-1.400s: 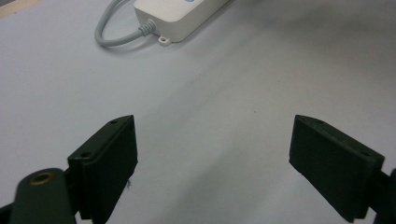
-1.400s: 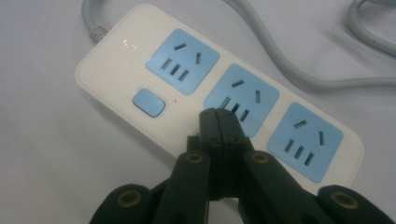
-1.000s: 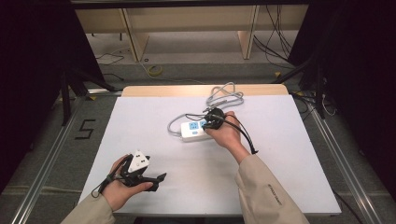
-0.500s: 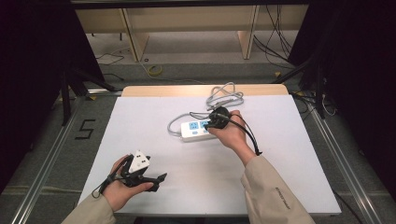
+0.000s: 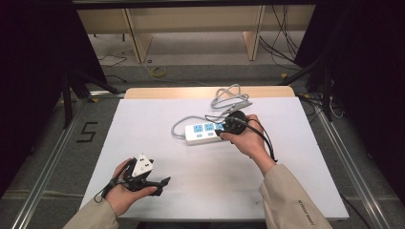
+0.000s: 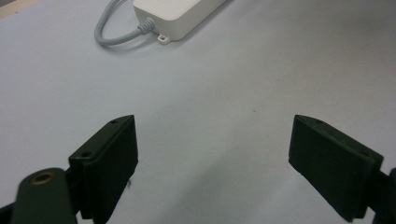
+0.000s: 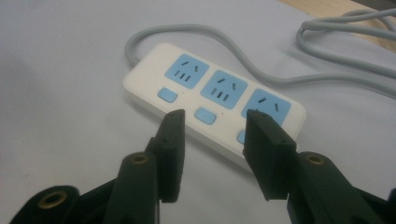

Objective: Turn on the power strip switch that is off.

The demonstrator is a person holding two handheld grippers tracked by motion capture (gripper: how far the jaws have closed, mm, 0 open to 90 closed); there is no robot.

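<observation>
The left gripper point(image 5: 152, 183) rested at 7 o'clock on the white table point(image 5: 305, 191), jaws spread wide with bare table between them. The right gripper point(image 7: 215, 135) hovered just over the near edge of the power strip point(image 7: 215, 100), which lay flat near the table's centre, slightly toward 1 o'clock. Its jaws had just been opening and stood parted, pads clear of the casing, with the middle switch button point(image 7: 206, 115) showing in the gap and nothing held. The step in hand appeared to be a release after working the strip's switches. Any next press would call for closing the jaws and lowering one tip squarely onto a single button. The strip's grey cable point(image 5: 229, 98) coiled at 12 o'clock, well clear. Nothing obstructed the approach.
</observation>
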